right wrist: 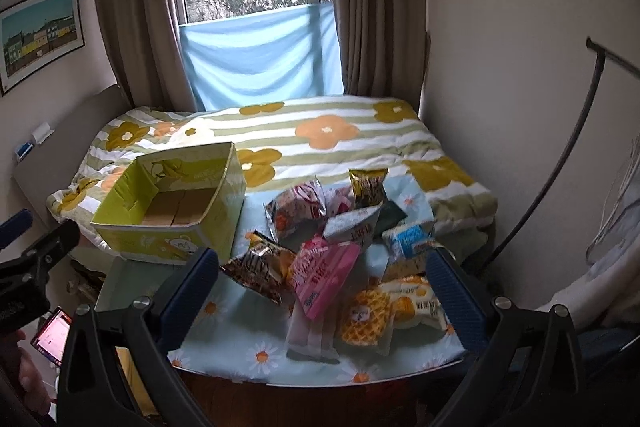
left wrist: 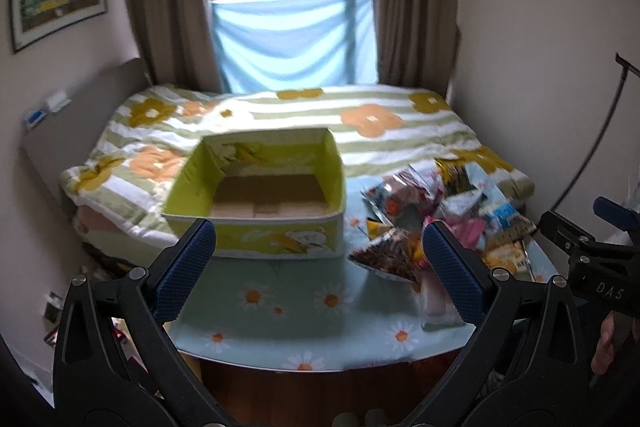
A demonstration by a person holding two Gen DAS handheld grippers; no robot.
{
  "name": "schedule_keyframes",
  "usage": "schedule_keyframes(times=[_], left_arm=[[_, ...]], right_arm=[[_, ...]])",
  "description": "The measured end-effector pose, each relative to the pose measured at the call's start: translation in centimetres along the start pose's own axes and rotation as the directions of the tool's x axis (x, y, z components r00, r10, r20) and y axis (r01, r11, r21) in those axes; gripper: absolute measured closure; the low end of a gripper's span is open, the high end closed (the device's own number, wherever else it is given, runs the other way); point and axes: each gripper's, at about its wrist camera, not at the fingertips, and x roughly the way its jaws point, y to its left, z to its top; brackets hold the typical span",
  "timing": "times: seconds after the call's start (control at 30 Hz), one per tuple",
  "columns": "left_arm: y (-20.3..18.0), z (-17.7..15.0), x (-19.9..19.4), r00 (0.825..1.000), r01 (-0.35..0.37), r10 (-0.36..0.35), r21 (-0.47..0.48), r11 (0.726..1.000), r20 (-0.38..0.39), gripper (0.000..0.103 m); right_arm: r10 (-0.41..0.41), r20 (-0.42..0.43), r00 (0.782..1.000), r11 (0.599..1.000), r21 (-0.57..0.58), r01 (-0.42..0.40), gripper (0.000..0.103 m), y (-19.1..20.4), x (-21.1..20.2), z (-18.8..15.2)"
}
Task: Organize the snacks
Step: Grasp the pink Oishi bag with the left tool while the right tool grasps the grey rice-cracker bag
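Observation:
A yellow-green open box (left wrist: pixel 256 195) (right wrist: pixel 172 203) stands on a table covered with a pale blue daisy cloth (left wrist: pixel 304 303) (right wrist: pixel 240 335); its inside shows only a cardboard floor. To its right lies a heap of several snack packets (left wrist: pixel 440 219) (right wrist: pixel 344 247), among them a pink packet (right wrist: pixel 324 271), a brown chocolate packet (right wrist: pixel 256 271) and a waffle packet (right wrist: pixel 368 319). My left gripper (left wrist: pixel 320 251) is open, hovering in front of the box. My right gripper (right wrist: pixel 324 287) is open above the heap, holding nothing. The other gripper shows at each view's side edge.
A bed with a striped flower quilt (left wrist: pixel 360 119) (right wrist: pixel 320 139) lies behind the table, under a curtained window. A headboard (left wrist: pixel 80 115) stands at left. A lit phone (right wrist: pixel 52 335) rests low left. The table's front edge (right wrist: pixel 320 383) is close to me.

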Motion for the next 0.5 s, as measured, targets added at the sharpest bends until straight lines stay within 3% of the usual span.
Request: schedule_keyframes(times=[0.33,0.5], left_arm=[[-3.1,-1.4,5.3,0.986,0.143,-0.136,0.061,0.988,-0.098,0.0],[-6.5,-1.7,7.9,0.973,0.196,-0.181,0.1,0.976,-0.142,0.0]], right_arm=[[0.0,-0.084,0.996,0.999,0.052,0.004,0.0,-3.4,2.3,-0.9],[0.061,-0.133,0.989,0.995,0.082,-0.05,0.0,-6.3,5.8,0.5]])
